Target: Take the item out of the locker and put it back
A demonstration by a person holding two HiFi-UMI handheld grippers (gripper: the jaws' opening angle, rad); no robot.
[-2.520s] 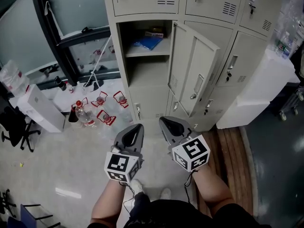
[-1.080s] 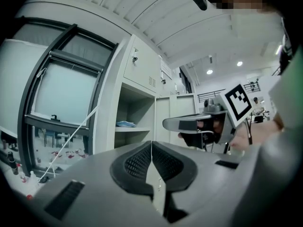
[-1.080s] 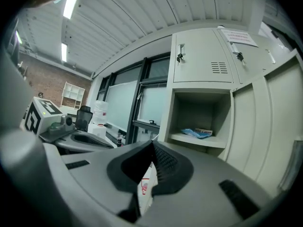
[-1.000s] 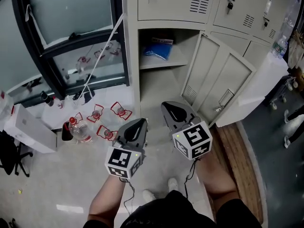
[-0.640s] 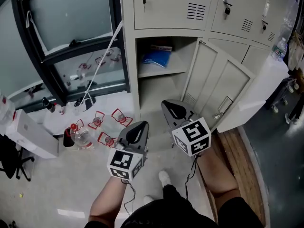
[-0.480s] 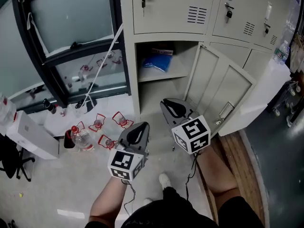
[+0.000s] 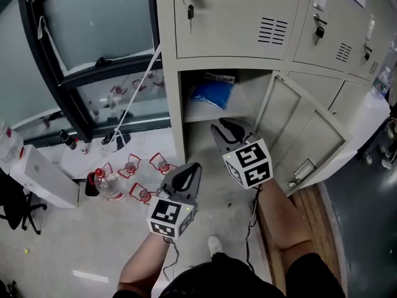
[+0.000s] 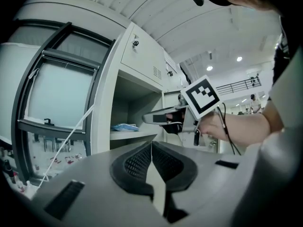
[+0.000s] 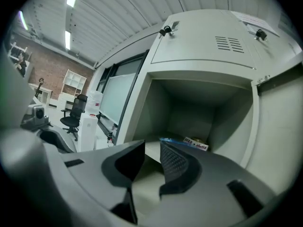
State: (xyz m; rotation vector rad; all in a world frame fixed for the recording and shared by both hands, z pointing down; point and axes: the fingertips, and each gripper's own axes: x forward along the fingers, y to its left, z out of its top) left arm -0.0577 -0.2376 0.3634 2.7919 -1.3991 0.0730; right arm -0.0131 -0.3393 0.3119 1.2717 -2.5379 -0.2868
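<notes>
The open locker compartment (image 7: 186, 113) holds a blue packet (image 7: 213, 95) lying on its shelf, with a small labelled box (image 7: 218, 77) behind it. My right gripper (image 7: 220, 129) is just in front of the shelf's edge, below the packet and short of it. Its jaws have just been opening and stand apart with nothing between them (image 9: 152, 148). The right gripper view shows the blue packet (image 9: 171, 140) ahead on the shelf. My left gripper (image 7: 191, 168) hangs lower and further back, shut and empty (image 8: 151, 144). From it I see the packet (image 8: 125, 127).
The compartment's door (image 7: 307, 144) swings open to the right. On the floor at the left lie several red-capped bottles (image 7: 131, 166), a white box (image 7: 38, 174) and an office chair (image 7: 12, 200). A dark-framed window (image 7: 93, 42) adjoins the locker. A key (image 7: 190, 5) hangs above.
Both grippers have moved forward toward the locker. The right one has come up to the shelf's edge and its jaws have gone from shut to apart. The left stays shut.
</notes>
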